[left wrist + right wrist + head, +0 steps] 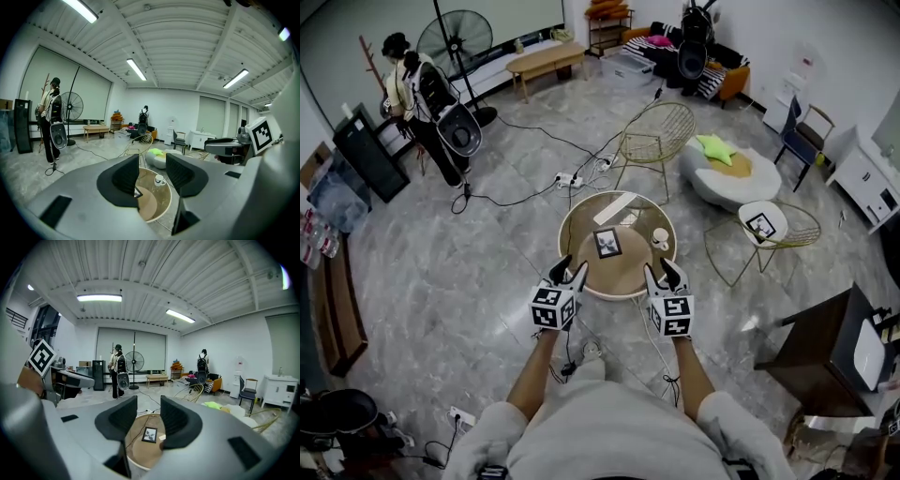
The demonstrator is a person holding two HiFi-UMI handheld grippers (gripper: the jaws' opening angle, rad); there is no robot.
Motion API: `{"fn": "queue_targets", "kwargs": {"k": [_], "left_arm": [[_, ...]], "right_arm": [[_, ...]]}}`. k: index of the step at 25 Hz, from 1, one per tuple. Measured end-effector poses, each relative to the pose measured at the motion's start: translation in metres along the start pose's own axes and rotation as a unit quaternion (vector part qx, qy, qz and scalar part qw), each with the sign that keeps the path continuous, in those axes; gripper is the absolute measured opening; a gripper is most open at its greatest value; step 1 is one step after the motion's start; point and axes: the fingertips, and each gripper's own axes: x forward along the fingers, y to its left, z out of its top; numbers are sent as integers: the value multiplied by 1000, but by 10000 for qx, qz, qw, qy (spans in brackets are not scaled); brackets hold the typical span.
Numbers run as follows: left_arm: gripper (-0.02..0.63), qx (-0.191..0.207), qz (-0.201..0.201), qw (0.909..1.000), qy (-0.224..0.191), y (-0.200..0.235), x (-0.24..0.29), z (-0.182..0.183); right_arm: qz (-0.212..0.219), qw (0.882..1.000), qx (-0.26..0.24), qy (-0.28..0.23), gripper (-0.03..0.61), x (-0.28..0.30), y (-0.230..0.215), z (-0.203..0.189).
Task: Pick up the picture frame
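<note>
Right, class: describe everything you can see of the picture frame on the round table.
The picture frame is rectangular, with a dark border, a pale mount and a dark image inside. It lies flat, face up, near the middle of the round wooden table, apart from the mug. Nothing else touches it.

Pale shirt (600, 433); grey left gripper (573, 271) and right gripper (658, 271), black pads (116, 419), marker cubes (551, 307).
</note>
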Motion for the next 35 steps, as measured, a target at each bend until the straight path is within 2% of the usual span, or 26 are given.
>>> {"fn": "queue_targets", "kwargs": {"k": [15,25,35], "left_arm": [[175,-3,-329,9995,-40,93,77,46],[175,-21,-514,9987,45,118,108,48],[175,-32,-617,9979,201,123,129,41]], "right_arm": [[-318,9994,-96,9,153,113,-3,47],[-417,9990,-71,141,152,149,-2,45],[-474,9987,-14,194,152,166,-13,43]]}}
